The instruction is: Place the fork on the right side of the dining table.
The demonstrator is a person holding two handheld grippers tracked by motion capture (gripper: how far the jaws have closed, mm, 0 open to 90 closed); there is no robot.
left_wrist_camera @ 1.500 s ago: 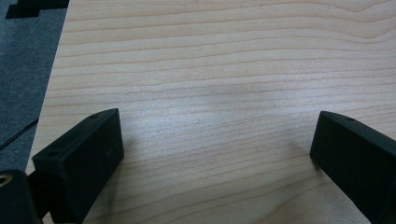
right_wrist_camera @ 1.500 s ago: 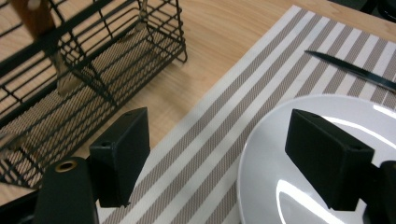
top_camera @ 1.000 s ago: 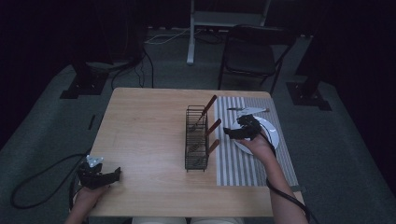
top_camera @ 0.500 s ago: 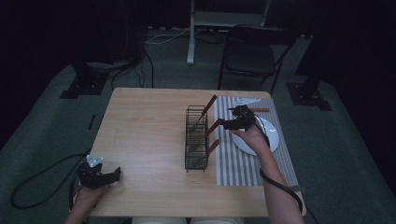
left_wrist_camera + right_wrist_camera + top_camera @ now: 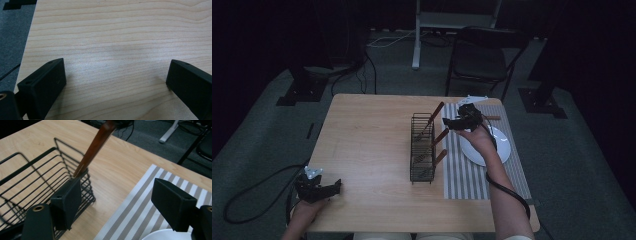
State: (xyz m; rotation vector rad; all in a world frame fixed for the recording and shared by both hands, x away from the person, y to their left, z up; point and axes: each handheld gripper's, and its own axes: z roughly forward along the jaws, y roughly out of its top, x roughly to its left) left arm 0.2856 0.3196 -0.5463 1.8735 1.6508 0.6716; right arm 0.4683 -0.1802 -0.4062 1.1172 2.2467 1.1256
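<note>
Leaning up out of a black wire rack (image 5: pixel 422 148), three brown wooden handles (image 5: pixel 435 114) slant toward the far right, their long axes tilted well off upright; what they belong to sits inside the rack and is too dark to make out, perhaps cutlery. The rack stands near the middle of the light wooden worktop (image 5: pixel 362 145), its long side running near-to-far, just left of a grey-and-white striped mat (image 5: pixel 464 172). One white plate (image 5: pixel 499 147) lies on that mat, and one more brown-handled piece (image 5: pixel 492 118) rests at the mat's far edge.

The right tool (image 5: pixel 451 123) hangs above the mat's far part, beside the rack's far end, its jaws spread wide and empty. In the right gripper view, the farthest handle (image 5: pixel 96 145) rises just beyond the left jaw, with the rack's wires (image 5: pixel 32 185) between it and the camera.

The left tool (image 5: pixel 332 187) rests low at the worktop's near left corner, jaws spread apart over bare wood (image 5: pixel 112 62), well apart from everything else.

One dark chair (image 5: pixel 482 57) stands on the floor beyond the worktop.
</note>
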